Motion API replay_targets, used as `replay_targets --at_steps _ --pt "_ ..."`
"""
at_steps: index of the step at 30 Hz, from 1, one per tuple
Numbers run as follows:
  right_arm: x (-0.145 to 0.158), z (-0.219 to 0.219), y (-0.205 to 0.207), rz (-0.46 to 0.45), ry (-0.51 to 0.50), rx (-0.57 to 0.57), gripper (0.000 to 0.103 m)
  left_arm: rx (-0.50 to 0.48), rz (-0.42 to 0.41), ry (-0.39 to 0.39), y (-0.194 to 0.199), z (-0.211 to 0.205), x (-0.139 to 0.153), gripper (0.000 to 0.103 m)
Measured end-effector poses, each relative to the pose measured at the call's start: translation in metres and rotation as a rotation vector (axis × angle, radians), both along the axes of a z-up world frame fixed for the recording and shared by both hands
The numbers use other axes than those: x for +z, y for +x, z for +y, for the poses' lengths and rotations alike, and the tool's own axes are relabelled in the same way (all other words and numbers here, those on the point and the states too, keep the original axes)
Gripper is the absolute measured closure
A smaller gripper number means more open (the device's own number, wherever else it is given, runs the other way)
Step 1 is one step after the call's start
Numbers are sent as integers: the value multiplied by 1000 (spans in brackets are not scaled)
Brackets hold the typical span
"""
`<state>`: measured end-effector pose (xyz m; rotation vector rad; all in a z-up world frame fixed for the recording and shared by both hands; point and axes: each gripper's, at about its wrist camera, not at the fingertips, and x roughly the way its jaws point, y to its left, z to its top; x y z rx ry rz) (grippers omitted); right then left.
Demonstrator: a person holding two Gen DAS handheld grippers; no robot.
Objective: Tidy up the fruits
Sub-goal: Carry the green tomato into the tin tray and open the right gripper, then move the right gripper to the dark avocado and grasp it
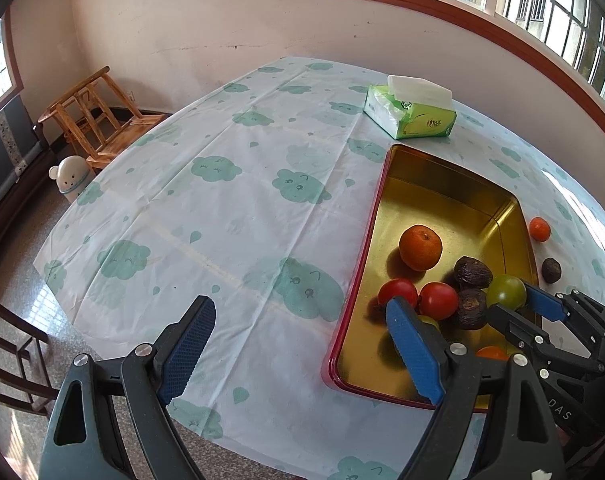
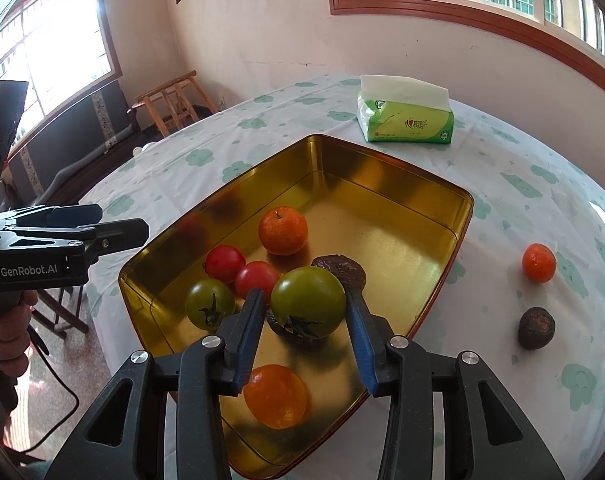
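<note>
The right gripper (image 2: 302, 304) brackets the green tomato (image 2: 307, 300) over the gold tin (image 2: 434, 188), jaws narrow, contact unclear; the left gripper (image 1: 302, 344) idles wide, farther off.

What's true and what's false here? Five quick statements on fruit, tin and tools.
1. An orange and a dark wrinkled fruit lie on the tablecloth, outside the tin. True.
2. The left tool holds a red tomato. False: it is open and empty.
3. A green tomato sits between the right tool's fingers. True.
4. The tissue pack is inside the tin. False: the tissue pack lies on the tablecloth beyond it.
5. The tin holds no oranges. False: two.
</note>
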<state>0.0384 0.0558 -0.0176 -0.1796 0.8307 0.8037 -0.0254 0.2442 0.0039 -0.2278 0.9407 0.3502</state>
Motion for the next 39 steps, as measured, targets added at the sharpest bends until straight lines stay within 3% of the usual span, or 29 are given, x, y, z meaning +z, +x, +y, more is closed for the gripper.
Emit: replay_targets --at_steps 11,19,27,39 --pt "8 -20 -2 -25 21 -29 60 -22 -5 -1 3 -9 2 18" --pt "10 -71 19 -57 0 -169 60 -37 -11 -3 5 -15 4 18" --pt "-15 -128 53 -33 -82 -329 60 -67 -4 -2 14 -25 3 18" --pt "-44 -124 80 -8 -129 -331 60 -125 14 12 34 -49 2 18"
